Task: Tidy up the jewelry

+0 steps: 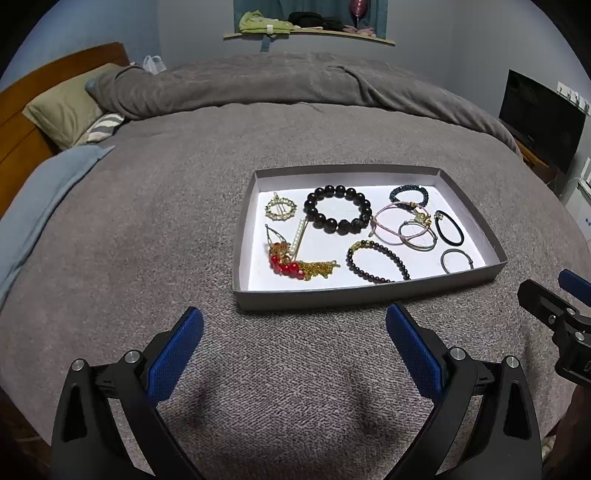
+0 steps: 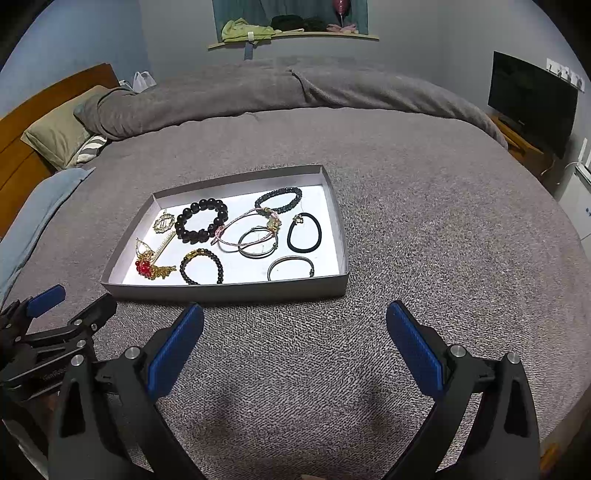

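A shallow grey tray (image 1: 369, 295) (image 2: 229, 291) with a white floor lies on the bed. Inside it are a large black bead bracelet (image 1: 337, 214) (image 2: 201, 219), a small dark bead bracelet (image 1: 376, 260) (image 2: 201, 266), a red and gold hairpin (image 1: 295, 264) (image 2: 149, 267), a round gold clip (image 1: 280, 208), a black hair tie (image 1: 448, 227) (image 2: 303, 233), cord bracelets (image 1: 402, 225) (image 2: 251, 232) and a thin bangle (image 2: 291, 267). My left gripper (image 1: 293, 325) hovers open just short of the tray's near wall. My right gripper (image 2: 295, 325) is open too, near the tray's right front corner, holding nothing.
A grey blanket (image 1: 147, 229) covers the bed. Pillows (image 1: 62, 107) and a wooden headboard (image 1: 22, 122) are at the far left. A dark screen (image 2: 532, 99) stands at the right. A wall shelf (image 1: 306, 33) holds clothes.
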